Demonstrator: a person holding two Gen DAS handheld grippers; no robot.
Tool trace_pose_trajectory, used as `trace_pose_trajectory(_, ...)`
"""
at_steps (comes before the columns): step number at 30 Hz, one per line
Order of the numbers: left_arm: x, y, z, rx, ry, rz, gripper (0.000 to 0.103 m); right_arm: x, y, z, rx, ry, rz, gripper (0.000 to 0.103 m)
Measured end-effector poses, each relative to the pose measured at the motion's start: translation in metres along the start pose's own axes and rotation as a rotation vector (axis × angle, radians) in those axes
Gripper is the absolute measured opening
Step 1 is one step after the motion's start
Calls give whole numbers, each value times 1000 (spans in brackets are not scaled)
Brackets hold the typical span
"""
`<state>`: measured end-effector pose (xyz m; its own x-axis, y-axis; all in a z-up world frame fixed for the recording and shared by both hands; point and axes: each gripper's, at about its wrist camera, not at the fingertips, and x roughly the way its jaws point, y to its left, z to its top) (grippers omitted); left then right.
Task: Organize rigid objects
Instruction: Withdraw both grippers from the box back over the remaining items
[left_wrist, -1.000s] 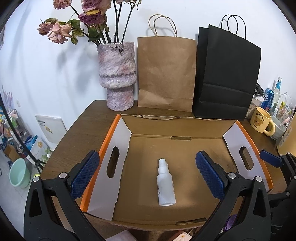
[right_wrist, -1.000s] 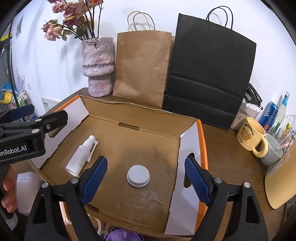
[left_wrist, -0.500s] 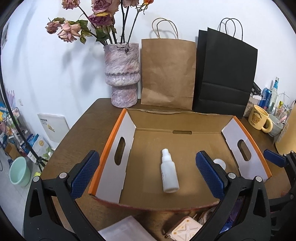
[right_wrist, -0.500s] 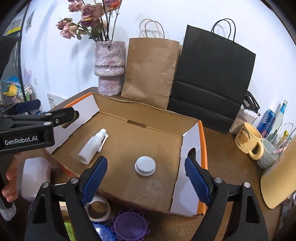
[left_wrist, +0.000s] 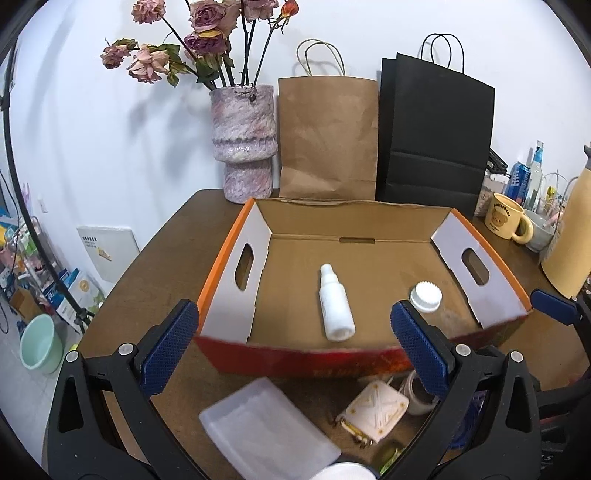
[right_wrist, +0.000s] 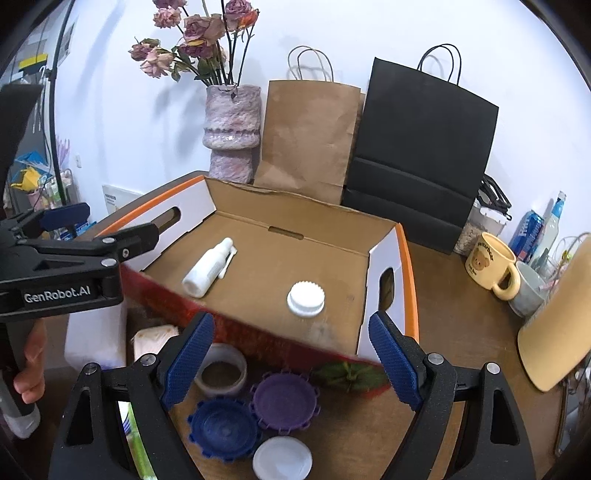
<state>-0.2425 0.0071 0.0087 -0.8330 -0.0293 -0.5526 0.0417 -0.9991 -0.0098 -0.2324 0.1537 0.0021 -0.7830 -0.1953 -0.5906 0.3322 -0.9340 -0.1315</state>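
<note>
Your left gripper (left_wrist: 291, 349) and right gripper (right_wrist: 290, 363) both gape wide and carry nothing, poised above loose items in front of the shallow orange-edged cardboard tray (right_wrist: 406, 266). Below your right gripper lie a purple toothed plastic lid (right_wrist: 284, 400) and a blue one (right_wrist: 221, 424), touching. Grab carelessly and you may nudge both. The white spray bottle (left_wrist: 334, 308) and white ribbed cap (right_wrist: 306, 298) already sit in the tray.

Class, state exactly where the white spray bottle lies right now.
The spray bottle lies on its side mid-floor in the cardboard box, left of the white ribbed cap.
</note>
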Motion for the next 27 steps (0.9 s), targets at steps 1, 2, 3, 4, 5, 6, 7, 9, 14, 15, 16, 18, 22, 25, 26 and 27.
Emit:
trace_pose_trajectory(1,-3,0,-2,-1,-4,-1,103,-3,1,-2,3,-3,2,90)
trace_pose_trajectory(2,-6,1,-3,-2,-8,1,103,-6,2,-4,5,-7,4,90)
trace_pose_trajectory(3,-10,1,-5,-2,-13,0,103,-8,3,-6,6,-10,5,90)
trace_pose_trajectory(4,-13,1,-7,-2,-18,-3,103,-11,4,-8,8,-12,6,90)
trace_pose_trajectory(5,-16,2,-8,-3,-22,-5,103,-13,5,-10,10,-13,9,90)
trace_pose_trajectory(6,-19,2,-11,-3,-25,-7,103,-16,6,-13,12,-14,12,90)
trace_pose_trajectory(7,-22,2,-13,-2,-26,-9,103,-19,8,-16,12,-14,14,90)
trace_pose_trajectory(9,-28,3,-19,-2,-29,-13,103,-23,11,-21,11,-12,14,90)
trace_pose_trajectory(14,-43,9,-36,-7,-22,-30,103,-38,16,-35,21,-17,32,90)
trace_pose_trajectory(15,-45,9,-39,-8,-21,-32,103,-41,18,-38,17,-14,38,90)
trace_pose_trajectory(16,-48,11,-42,-9,-18,-36,103,-43,20,-41,13,-12,39,90)
trace_pose_trajectory(18,-53,13,-49,-7,-15,-36,103,-48,24,-46,6,-13,39,90)
trace_pose_trajectory(22,-62,17,-63,-4,-9,-32,103,-57,31,-59,-7,-9,34,90)
trace_pose_trajectory(25,-67,22,-73,-8,-4,-26,103,-59,34,-67,-9,4,45,90)
trace_pose_trajectory(26,-68,23,-75,-9,-1,-28,103,-60,33,-68,-3,3,57,90)
trace_pose_trajectory(27,-70,25,-78,-13,1,-29,103,-61,33,-70,4,4,81,91)
